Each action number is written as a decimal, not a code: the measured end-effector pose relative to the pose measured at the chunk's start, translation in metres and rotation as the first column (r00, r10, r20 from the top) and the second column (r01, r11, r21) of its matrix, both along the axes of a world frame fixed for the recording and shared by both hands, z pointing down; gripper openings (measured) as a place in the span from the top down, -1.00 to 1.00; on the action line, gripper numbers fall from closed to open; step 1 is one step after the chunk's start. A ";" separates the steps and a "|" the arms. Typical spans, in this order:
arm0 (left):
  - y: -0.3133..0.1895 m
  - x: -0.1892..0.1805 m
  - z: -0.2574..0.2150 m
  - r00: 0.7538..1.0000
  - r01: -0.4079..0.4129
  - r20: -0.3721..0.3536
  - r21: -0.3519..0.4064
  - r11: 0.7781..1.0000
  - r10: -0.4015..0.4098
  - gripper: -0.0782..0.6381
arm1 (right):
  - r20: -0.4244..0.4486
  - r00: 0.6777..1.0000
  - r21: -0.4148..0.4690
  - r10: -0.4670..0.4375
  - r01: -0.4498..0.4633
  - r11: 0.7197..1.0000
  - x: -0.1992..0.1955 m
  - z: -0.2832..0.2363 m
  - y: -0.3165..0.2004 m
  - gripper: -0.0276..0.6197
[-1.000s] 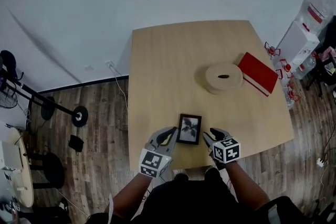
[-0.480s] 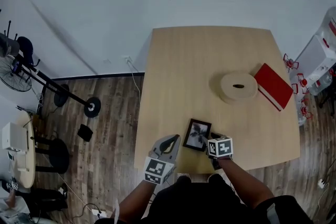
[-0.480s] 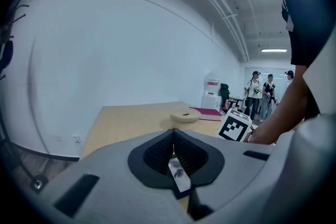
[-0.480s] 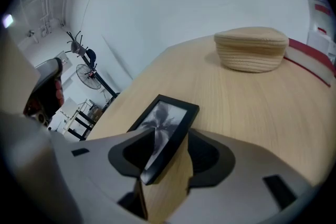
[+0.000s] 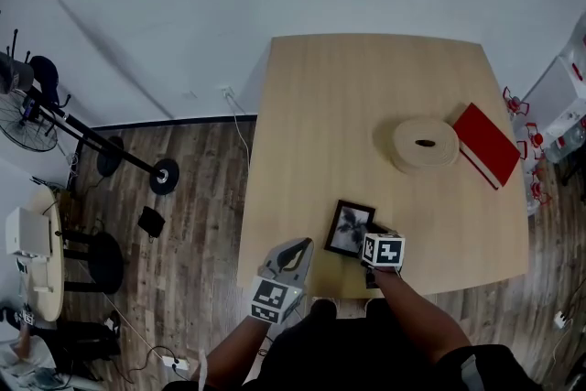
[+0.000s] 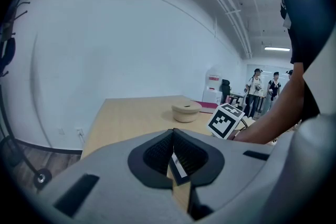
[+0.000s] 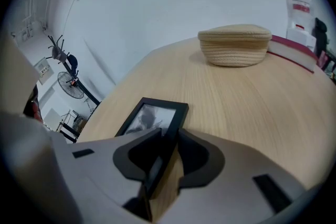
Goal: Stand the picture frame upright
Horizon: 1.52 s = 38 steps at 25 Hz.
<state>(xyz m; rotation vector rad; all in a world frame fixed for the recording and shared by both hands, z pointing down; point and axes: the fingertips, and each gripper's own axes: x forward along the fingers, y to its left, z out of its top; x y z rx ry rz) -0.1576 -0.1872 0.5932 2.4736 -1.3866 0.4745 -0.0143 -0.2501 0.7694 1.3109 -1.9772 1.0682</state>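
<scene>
The black picture frame (image 5: 349, 228) lies flat near the table's front edge, photo side up. My right gripper (image 5: 370, 243) is at its near right corner. In the right gripper view, the frame (image 7: 152, 115) runs its right rail down between the jaws of my right gripper (image 7: 169, 136), which are closing. The left pad lies over the rail, and a sliver of wood shows beside the right pad. My left gripper (image 5: 295, 249) hangs off the table's front left edge, shut and empty, apart from the frame. The left gripper view shows its tips (image 6: 172, 136) meeting.
A round woven lidded basket (image 5: 425, 143) and a red book (image 5: 488, 145) sit at the table's (image 5: 320, 105) right side. Bare wood lies beyond the frame. A fan stand (image 5: 101, 156) is on the floor to the left. People stand far off to the right.
My right gripper has moved left onto the frame's near right corner, and its jaws now straddle the rail. My left gripper has drawn back from the frame's left side toward the table edge.
</scene>
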 end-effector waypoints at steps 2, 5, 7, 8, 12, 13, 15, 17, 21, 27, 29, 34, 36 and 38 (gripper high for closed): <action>-0.001 -0.001 -0.001 1.000 0.003 -0.006 0.004 1.000 -0.002 0.77 | 0.003 1.000 0.006 0.008 -0.008 1.000 0.000 0.002 -0.001 0.64; 0.000 -0.004 -0.001 1.000 0.008 -0.013 0.006 1.000 -0.008 0.77 | -0.002 1.000 0.034 0.003 -0.003 0.999 0.000 -0.006 -0.004 0.70; 0.001 -0.006 -0.001 1.000 0.007 -0.010 0.004 1.000 -0.007 0.77 | -0.009 1.000 0.071 -0.015 0.016 0.997 0.000 -0.015 -0.006 0.70; 0.001 -0.007 -0.001 1.000 0.006 -0.008 0.002 1.000 -0.006 0.77 | -0.012 1.000 0.089 -0.025 0.026 0.996 -0.001 -0.020 -0.007 0.70; 0.000 -0.010 0.001 1.000 0.009 -0.009 -0.003 1.000 -0.009 0.77 | -0.019 0.998 0.156 -0.052 0.054 0.986 0.006 -0.041 -0.012 0.70; -0.001 -0.009 0.001 1.000 0.009 -0.010 -0.004 1.000 -0.009 0.77 | -0.019 0.998 0.175 -0.053 0.055 0.983 0.010 -0.047 -0.014 0.70; -0.004 -0.005 0.001 1.000 0.003 -0.012 -0.003 1.000 -0.003 0.77 | -0.017 0.999 0.209 -0.045 0.047 0.977 0.021 -0.060 -0.019 0.70; -0.008 0.000 0.002 1.000 -0.002 -0.020 -0.002 1.000 0.002 0.77 | -0.013 1.000 0.237 -0.028 0.030 0.971 0.034 -0.073 -0.023 0.71; -0.020 0.017 -0.001 0.999 -0.007 -0.049 0.004 1.000 0.007 0.77 | -0.009 1.000 0.292 0.004 -0.001 0.956 0.067 -0.098 -0.030 0.71; -0.032 0.058 -0.003 0.996 -0.025 -0.082 -0.003 1.000 0.025 0.77 | -0.011 0.998 0.346 0.069 -0.061 0.936 0.126 -0.118 -0.044 0.71; -0.033 0.069 -0.002 0.996 -0.031 -0.085 -0.012 0.999 0.030 0.77 | -0.018 0.997 0.357 0.076 -0.065 0.932 0.141 -0.121 -0.051 0.70; -0.042 0.094 -0.003 0.996 -0.038 -0.085 -0.013 0.999 0.037 0.77 | -0.051 0.997 0.380 0.059 -0.035 0.924 0.173 -0.125 -0.074 0.70; -0.044 0.102 -0.002 0.996 -0.039 -0.079 -0.015 0.999 0.038 0.77 | -0.056 0.997 0.378 0.062 -0.036 0.925 0.184 -0.123 -0.082 0.70; -0.045 0.107 -0.001 0.997 -0.038 -0.070 -0.021 0.999 0.036 0.77 | -0.051 0.996 0.373 0.069 -0.045 0.927 0.192 -0.118 -0.090 0.70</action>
